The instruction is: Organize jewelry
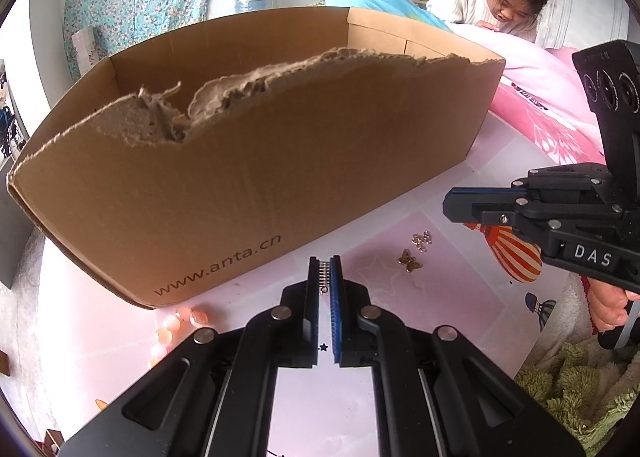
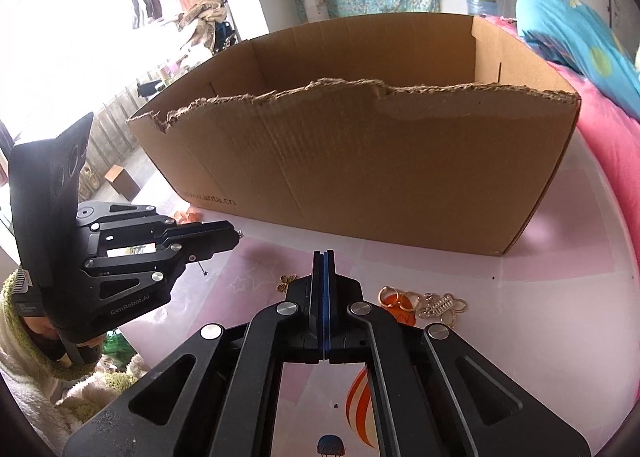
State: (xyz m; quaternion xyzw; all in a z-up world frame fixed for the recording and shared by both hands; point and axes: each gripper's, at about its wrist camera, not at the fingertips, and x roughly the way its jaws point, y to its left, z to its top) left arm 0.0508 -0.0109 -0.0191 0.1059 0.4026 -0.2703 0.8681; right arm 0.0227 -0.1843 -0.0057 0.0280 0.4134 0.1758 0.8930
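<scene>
At frame centre, left gripper jaws pinch small chain before cardboard box. Right gripper jaws closed, empty. Butterfly charm on counter. Advice: lift chain over torn rim before release.

The left tool points forward and downward, and its two fingers are pressed almost together on a small beaded chain between the pads. The right tool also points downward; its fingers are fully closed, with nothing visible between them. A hand holds the handle of the right tool from below.
</scene>
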